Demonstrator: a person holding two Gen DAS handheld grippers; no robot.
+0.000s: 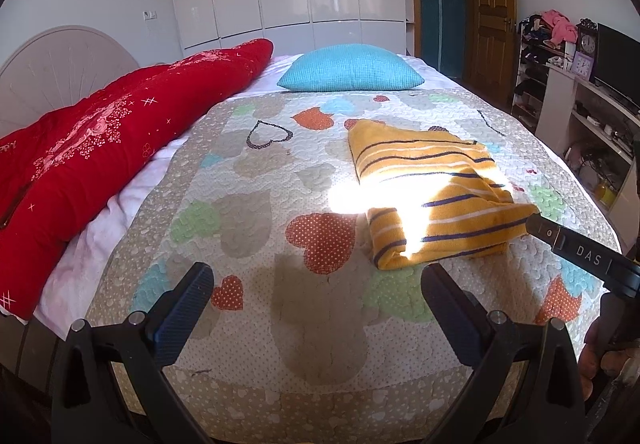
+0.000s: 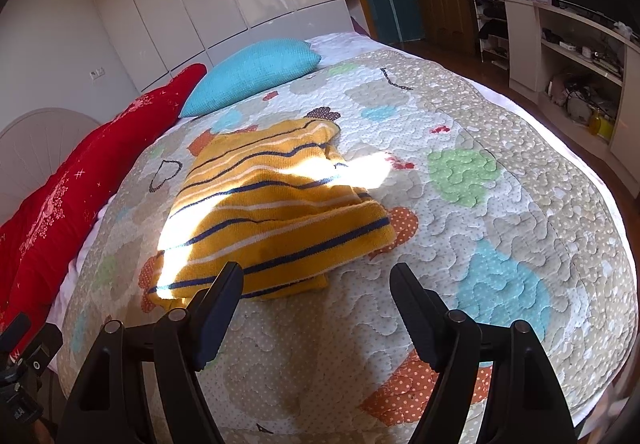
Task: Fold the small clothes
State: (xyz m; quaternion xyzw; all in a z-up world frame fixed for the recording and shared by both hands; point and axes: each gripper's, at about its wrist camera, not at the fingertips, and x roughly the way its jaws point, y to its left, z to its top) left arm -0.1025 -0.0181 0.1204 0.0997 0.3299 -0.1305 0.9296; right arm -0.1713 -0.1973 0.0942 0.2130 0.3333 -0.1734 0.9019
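- Sweater [image 2: 272,212], yellow striped, lies folded mid-quilt [image 2: 500,228], toward the foot edge.
- Left gripper [image 1: 316,292] spread, empty, beside it.
- Right gripper [image 2: 316,284] spread at its near hem, likely released.

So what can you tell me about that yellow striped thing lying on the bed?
The yellow striped garment looks like a soft knit, mustard yellow with thin dark navy and white stripes. It lies folded in rough layers on the heart-patterned quilt, its edges uneven and rumpled. A bright patch of sunlight crosses it. The open right gripper hovers at its near edge; whether a finger touches it is unclear.
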